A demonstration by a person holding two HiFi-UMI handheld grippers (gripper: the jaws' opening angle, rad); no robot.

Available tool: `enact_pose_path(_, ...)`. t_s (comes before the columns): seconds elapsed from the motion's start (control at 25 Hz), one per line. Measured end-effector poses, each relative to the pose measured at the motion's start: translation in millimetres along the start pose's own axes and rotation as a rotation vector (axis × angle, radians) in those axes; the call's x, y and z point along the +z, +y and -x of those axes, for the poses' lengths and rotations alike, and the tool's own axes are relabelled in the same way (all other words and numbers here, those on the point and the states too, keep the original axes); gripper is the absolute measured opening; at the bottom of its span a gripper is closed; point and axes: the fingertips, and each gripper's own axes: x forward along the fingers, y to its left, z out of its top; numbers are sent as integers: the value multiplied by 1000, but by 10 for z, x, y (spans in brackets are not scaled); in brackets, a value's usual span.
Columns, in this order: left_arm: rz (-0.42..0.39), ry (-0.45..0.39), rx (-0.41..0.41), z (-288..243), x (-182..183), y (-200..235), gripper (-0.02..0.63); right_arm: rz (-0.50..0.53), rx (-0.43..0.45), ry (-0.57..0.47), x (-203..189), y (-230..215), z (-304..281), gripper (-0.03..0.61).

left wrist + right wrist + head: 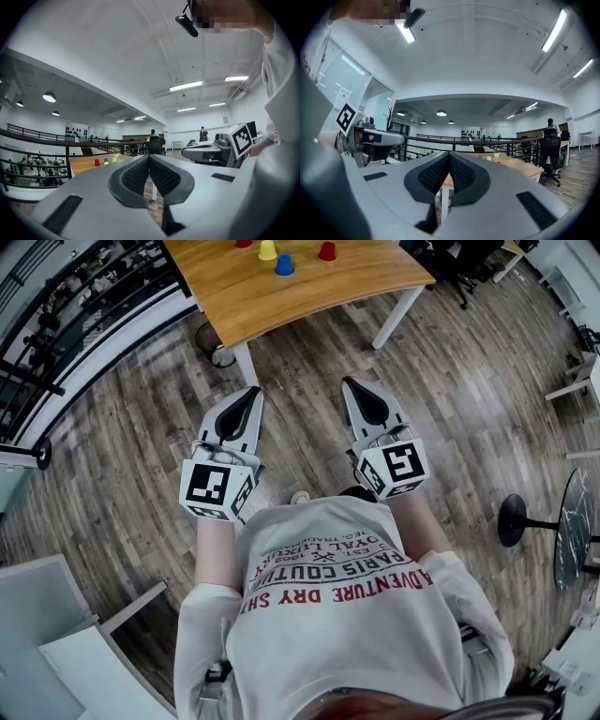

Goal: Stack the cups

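Left gripper [253, 393] and right gripper [351, 382], both clenched on nothing, are held level short of the table [309, 292], apparently ahead of the approach; the cups [283, 265] stand clustered back from the tabletop's near edge.

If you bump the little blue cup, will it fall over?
Quite possibly. The blue cup looks small and plastic, so it is probably light and easy to tip or slide on the smooth wooden table. It also looks stiff, so I'd guess it keeps its shape when squeezed.
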Motion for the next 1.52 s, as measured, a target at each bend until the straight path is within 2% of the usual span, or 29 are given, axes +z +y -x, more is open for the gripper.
enact_pose_path(0.24,-40,15,-2,-24,-3,41,17,-6,8,-5,13,30,-85,29)
enact_pose_path(0.68,4,25,-4,-154,-102,304,17,-39,26,6,-52,13,-327,38)
enact_pose_path(0.72,11,25,-3,-173,-113,329,17,-30,24,13,-58,-8,-358,95)
enact_pose_path(0.76,17,26,-1,-191,-125,357,17,-20,27,23,-66,-23,-394,196)
enact_pose_path(0.8,23,27,0,-208,-138,387,17,-12,31,33,-75,-37,-430,245)
enact_pose_path(1.2,60,64,26,-586,-331,574,17,-31,39,93,-275,-440,-795,247)
enact_pose_path(1.52,52,73,138,-1331,-395,888,17,-34,125,94,-416,-1125,-1520,247)
